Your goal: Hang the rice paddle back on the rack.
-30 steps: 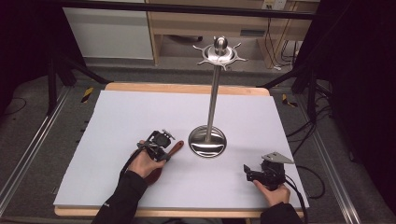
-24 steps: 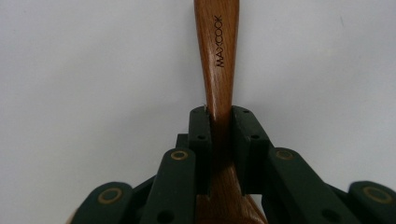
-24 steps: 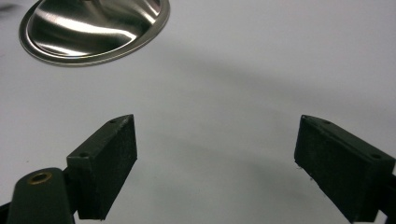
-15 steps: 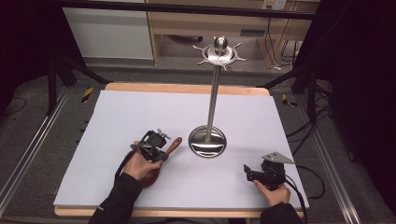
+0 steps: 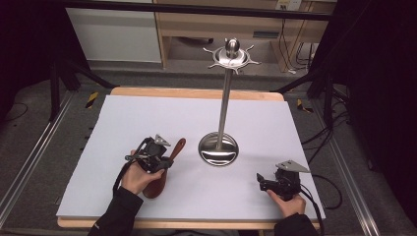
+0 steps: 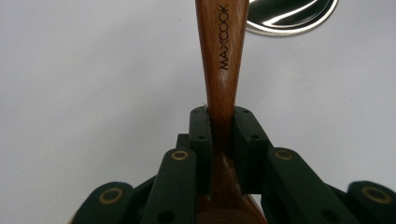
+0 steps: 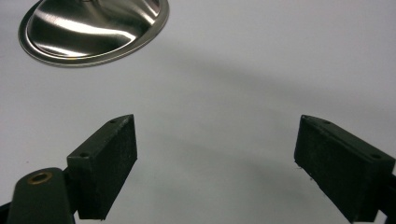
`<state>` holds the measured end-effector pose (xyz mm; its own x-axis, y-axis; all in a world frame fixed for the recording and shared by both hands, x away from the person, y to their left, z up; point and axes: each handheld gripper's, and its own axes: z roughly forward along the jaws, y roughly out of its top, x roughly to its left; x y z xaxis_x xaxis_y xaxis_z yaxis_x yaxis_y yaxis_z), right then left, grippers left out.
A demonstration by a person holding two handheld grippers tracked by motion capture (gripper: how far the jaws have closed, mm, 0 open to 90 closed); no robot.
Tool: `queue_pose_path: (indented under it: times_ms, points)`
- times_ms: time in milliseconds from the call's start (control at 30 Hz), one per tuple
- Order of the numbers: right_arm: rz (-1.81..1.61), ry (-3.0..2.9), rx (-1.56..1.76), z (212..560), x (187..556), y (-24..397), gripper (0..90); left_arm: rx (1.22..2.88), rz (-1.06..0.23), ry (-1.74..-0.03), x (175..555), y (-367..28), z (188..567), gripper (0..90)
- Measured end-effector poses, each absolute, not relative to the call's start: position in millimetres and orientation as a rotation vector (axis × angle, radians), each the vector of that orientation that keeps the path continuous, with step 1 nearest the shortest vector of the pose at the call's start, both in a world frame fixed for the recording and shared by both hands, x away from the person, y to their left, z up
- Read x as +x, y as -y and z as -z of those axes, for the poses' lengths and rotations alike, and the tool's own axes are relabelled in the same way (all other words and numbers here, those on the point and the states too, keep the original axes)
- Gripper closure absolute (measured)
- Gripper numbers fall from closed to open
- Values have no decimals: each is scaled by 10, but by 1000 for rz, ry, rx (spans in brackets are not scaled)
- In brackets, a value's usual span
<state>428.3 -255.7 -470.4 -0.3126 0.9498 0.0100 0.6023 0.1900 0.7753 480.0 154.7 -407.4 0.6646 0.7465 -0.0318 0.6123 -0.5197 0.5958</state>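
Left tool point(image 6: 219, 140) clamps the stiff, light wooden spoon point(image 6: 223, 56) mid-handle, pointing toward 1 o'clock; right tool point(image 7: 215, 163) gapes empty.

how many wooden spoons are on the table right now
1. The wooden spoon lies on the white table cover, left of the steel stand's base, with the left gripper shut on its handle. None seem hidden.

A lab: black curtains point(image 5: 378, 73), floor cables point(image 5: 319, 137), white-covered table point(image 5: 147, 113).
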Motion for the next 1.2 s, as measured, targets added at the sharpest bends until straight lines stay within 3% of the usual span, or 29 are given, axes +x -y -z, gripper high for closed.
queue_pose_path:
  times_ms: [500, 900, 1200]
  points:
    - [-950, -1993, 1441, 4703, 4279, 2553, 138, 2053, -421, -943, 4427, -1756, 3643, 788]
    - [-957, -1986, 1448, 4700, 4274, 2559, 151, 1841, -471, -917, 4397, -1900, 3404, 787]
    - [-959, -1984, 1452, 4696, 4273, 2566, 151, 1779, -471, -877, 4412, -1848, 3270, 787]
